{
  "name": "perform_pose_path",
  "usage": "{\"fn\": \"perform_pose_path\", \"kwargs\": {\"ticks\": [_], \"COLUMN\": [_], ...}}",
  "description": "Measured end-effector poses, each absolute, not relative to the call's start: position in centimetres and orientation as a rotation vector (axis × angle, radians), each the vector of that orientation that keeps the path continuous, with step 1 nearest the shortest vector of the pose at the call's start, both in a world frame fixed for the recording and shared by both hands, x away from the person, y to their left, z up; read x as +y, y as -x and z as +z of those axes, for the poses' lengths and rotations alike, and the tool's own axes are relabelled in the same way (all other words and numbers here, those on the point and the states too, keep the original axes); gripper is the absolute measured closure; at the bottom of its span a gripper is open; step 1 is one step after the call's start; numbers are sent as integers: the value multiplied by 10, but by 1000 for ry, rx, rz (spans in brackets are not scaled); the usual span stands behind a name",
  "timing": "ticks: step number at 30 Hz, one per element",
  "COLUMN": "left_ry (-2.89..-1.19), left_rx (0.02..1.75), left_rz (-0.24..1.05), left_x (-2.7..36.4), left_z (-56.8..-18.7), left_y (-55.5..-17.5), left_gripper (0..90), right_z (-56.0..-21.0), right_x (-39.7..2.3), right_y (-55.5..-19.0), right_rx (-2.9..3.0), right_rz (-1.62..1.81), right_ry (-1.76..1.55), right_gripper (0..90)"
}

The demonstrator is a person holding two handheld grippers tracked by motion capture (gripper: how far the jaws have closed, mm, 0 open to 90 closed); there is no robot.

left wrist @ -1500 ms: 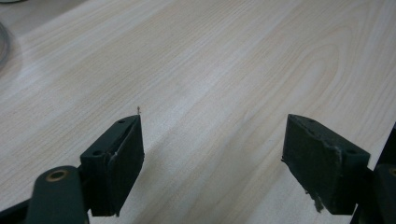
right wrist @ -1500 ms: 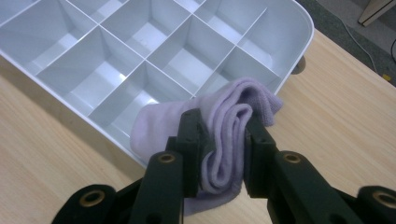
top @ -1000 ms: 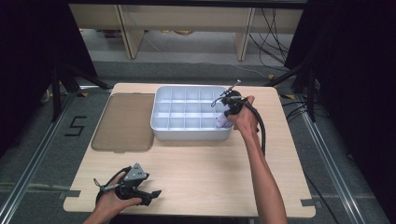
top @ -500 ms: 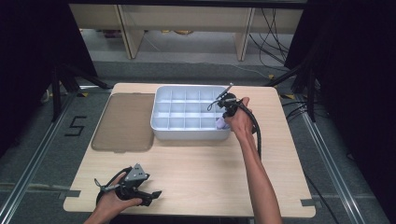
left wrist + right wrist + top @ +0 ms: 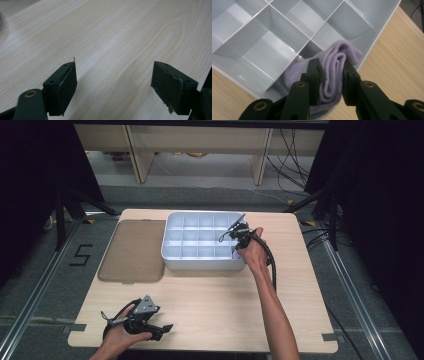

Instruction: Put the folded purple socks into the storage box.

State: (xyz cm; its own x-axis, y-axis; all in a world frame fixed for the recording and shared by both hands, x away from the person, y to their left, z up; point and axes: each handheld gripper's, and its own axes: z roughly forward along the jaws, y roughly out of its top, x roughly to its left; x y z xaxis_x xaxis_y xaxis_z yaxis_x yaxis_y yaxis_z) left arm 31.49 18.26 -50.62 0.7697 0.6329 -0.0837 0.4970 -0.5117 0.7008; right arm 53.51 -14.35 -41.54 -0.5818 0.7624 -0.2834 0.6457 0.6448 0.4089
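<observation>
We have the folded lilac sock (image 5: 332, 72) pinched in our right gripper (image 5: 331, 75) over the corner cell of the white divided plastic tray (image 5: 200, 262) at frame centre, release pending, while our left gripper (image 5: 113, 82) gapes empty.

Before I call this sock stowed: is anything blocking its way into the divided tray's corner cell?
Nothing visible does. The right gripper holds the folded lilac sock, already partly down in the near corner cell of the pale grey divided plastic tray.
</observation>
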Motion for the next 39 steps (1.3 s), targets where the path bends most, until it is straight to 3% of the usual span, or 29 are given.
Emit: {"fn": "perform_pose_path", "kwargs": {"ticks": [5,9,19,32,39], "left_ry": [-2219,-2222,-2228,-2225,-2227], "left_rx": [838,835,830,837,838], "left_rz": [233,230,234,213,216], "left_x": [183,183,181,179,178], "left_z": [-506,-507,-507,-508,-509], "left_y": [-315,-315,-314,-311,-312], "left_gripper": [201,201,205,207,207], "right_z": [-428,-419,-412,-451,-450], "right_x": [-143,-148,-156,-143,-151], "right_y": [-535,-534,-535,-549,-551], "right_rx": [2442,2427,2440,2548,2572], "right_rz": [389,481,553,460,578], "right_ry": [-1135,-1216,-1242,-1278,-1331], "right_gripper": [681,556,813,836,829]}}
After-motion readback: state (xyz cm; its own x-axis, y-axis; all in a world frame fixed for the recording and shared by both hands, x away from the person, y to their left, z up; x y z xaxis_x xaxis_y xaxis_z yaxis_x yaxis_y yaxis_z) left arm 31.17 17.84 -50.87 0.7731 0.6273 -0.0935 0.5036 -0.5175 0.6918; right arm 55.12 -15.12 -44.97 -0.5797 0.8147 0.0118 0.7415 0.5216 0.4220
